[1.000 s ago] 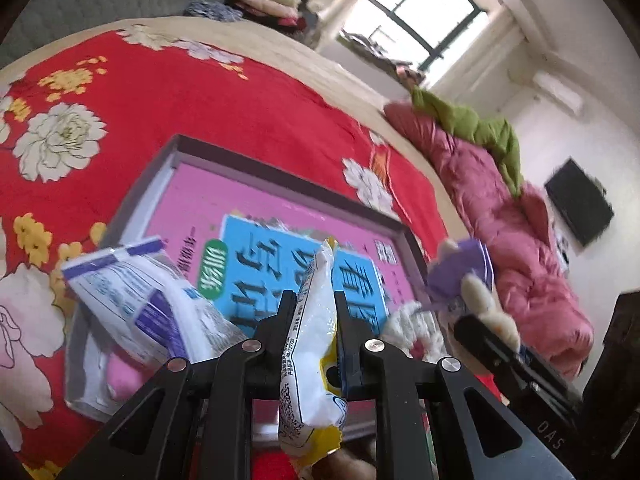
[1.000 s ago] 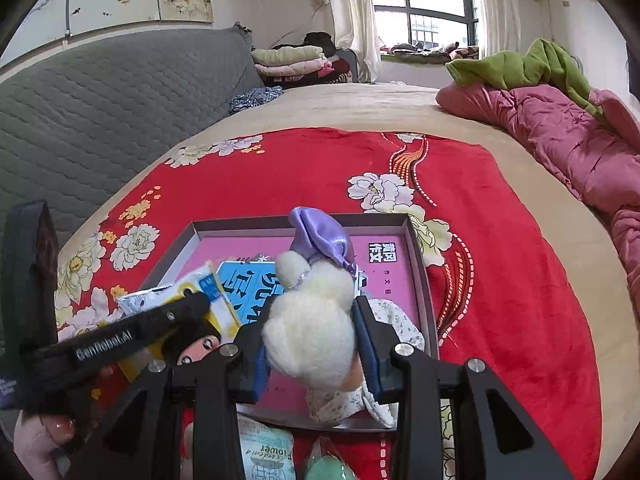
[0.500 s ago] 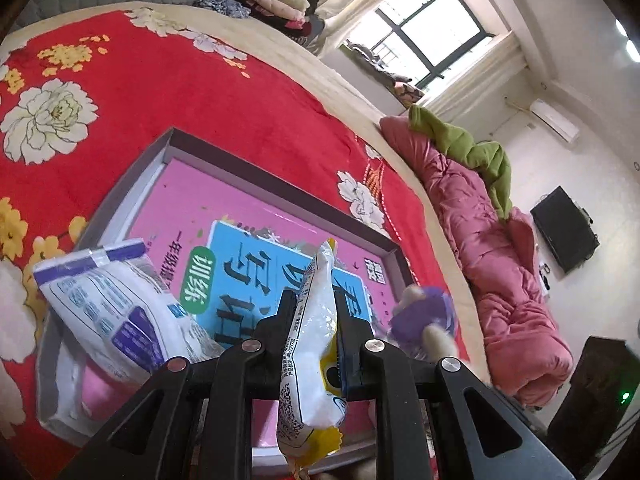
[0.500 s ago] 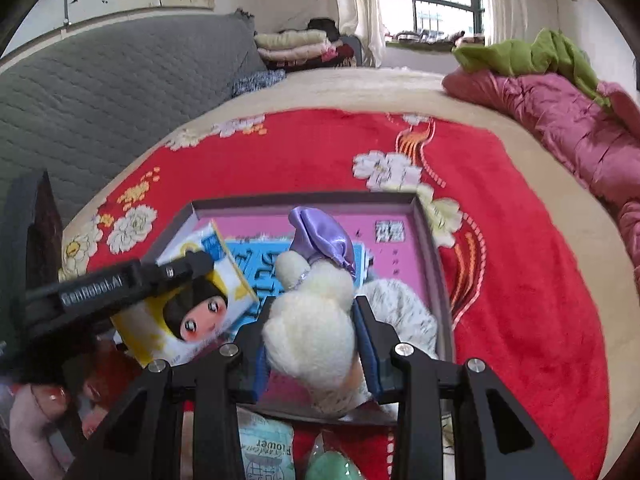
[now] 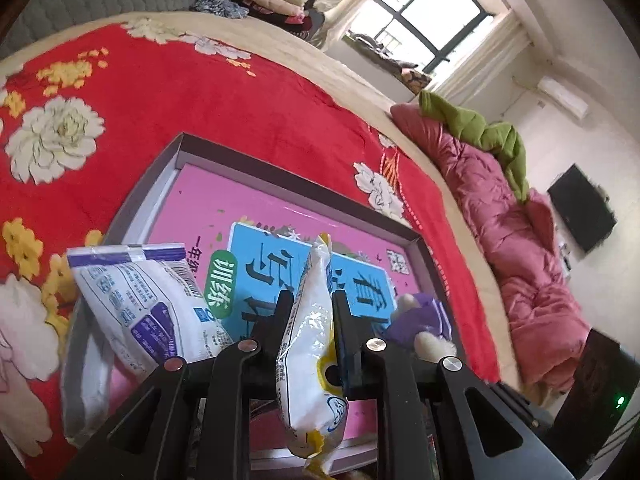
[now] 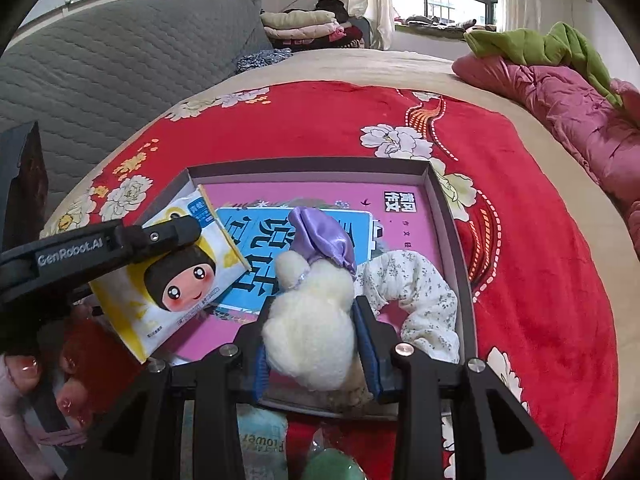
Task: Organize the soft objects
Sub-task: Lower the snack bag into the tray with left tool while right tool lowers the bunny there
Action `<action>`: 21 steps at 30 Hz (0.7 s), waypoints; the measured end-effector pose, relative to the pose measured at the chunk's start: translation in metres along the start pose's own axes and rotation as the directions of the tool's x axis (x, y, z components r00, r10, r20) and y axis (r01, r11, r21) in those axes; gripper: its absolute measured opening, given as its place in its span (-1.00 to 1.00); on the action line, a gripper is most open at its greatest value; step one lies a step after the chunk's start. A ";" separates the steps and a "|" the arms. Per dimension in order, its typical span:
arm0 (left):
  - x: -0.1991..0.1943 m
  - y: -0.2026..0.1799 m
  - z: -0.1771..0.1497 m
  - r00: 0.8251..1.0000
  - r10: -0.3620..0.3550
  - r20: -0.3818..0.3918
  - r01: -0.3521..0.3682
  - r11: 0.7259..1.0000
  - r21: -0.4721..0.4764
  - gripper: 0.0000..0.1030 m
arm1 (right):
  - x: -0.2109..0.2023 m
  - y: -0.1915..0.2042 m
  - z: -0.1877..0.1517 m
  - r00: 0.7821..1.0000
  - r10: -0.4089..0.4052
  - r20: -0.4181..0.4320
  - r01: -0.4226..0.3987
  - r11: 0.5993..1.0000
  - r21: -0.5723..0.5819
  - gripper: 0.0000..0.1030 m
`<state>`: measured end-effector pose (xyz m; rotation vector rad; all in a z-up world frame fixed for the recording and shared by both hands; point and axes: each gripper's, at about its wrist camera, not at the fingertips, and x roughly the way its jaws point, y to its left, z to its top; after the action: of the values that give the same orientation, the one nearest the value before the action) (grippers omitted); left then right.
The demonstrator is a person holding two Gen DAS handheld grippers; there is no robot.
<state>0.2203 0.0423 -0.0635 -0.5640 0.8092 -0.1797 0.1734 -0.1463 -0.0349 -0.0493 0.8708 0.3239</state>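
Observation:
A shallow grey box (image 6: 308, 164) lined with a pink and blue book cover lies on the red flowered blanket. My left gripper (image 5: 310, 300) holds a yellow and white tissue pack (image 5: 308, 360) edge-up over the box's near left; its jaws are opening slightly while the pads still press the pack. The same pack (image 6: 176, 280) shows a cartoon face in the right wrist view. My right gripper (image 6: 314, 312) is shut on a cream plush toy (image 6: 312, 332) with a purple satin bow, low over the box's near edge. A blue and white pack (image 5: 148, 300) leans in the box's left; a floral scrunchie (image 6: 424, 288) lies at its right.
A pink quilt (image 6: 580, 100) with a green cloth (image 6: 540, 44) is heaped along the bed's right side. A grey padded headboard (image 6: 120, 60) and folded clothes (image 6: 304, 24) stand behind. More soft packs (image 6: 260, 440) lie before the box. A hand (image 6: 24, 372) grips the left tool.
My right gripper has sunk toward the box with the plush toy. The tissue pack now shows fully over the box's left in the right wrist view. The left gripper has hardly moved.

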 end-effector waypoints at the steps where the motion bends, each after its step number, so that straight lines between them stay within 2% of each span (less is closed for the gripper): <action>1: 0.000 -0.002 0.000 1.000 0.018 -0.003 -0.018 1.000 0.023 -0.60 | 0.001 0.000 0.000 1.000 -0.002 -0.001 0.002 1.000 0.000 -0.27; 7: -0.007 -0.015 0.001 0.996 0.091 -0.005 -0.089 0.987 0.132 -0.55 | 0.004 0.001 0.001 1.000 -0.008 -0.006 0.008 1.000 0.001 -0.23; 10: -0.008 -0.021 -0.001 0.993 0.121 -0.006 -0.118 0.977 0.175 -0.41 | 0.004 -0.001 0.001 1.000 -0.001 -0.007 0.001 1.000 0.009 -0.23; 13: -0.008 -0.020 -0.001 0.991 0.130 -0.006 -0.127 0.976 0.174 -0.24 | 0.004 -0.002 0.001 1.000 0.004 -0.013 -0.004 1.000 0.014 -0.21; 17: -0.011 -0.017 0.000 0.994 0.113 0.001 -0.112 0.981 0.156 -0.12 | 0.003 -0.001 -0.001 1.000 0.002 -0.018 -0.002 1.000 0.003 -0.13; 21: -0.014 -0.019 0.001 0.994 0.114 0.003 -0.113 0.981 0.156 -0.12 | 0.000 -0.003 -0.002 1.000 -0.002 -0.027 0.002 1.000 0.010 -0.06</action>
<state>0.2127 0.0319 -0.0444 -0.3688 0.8230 -0.1389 0.1723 -0.1492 -0.0363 -0.0457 0.8990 0.3179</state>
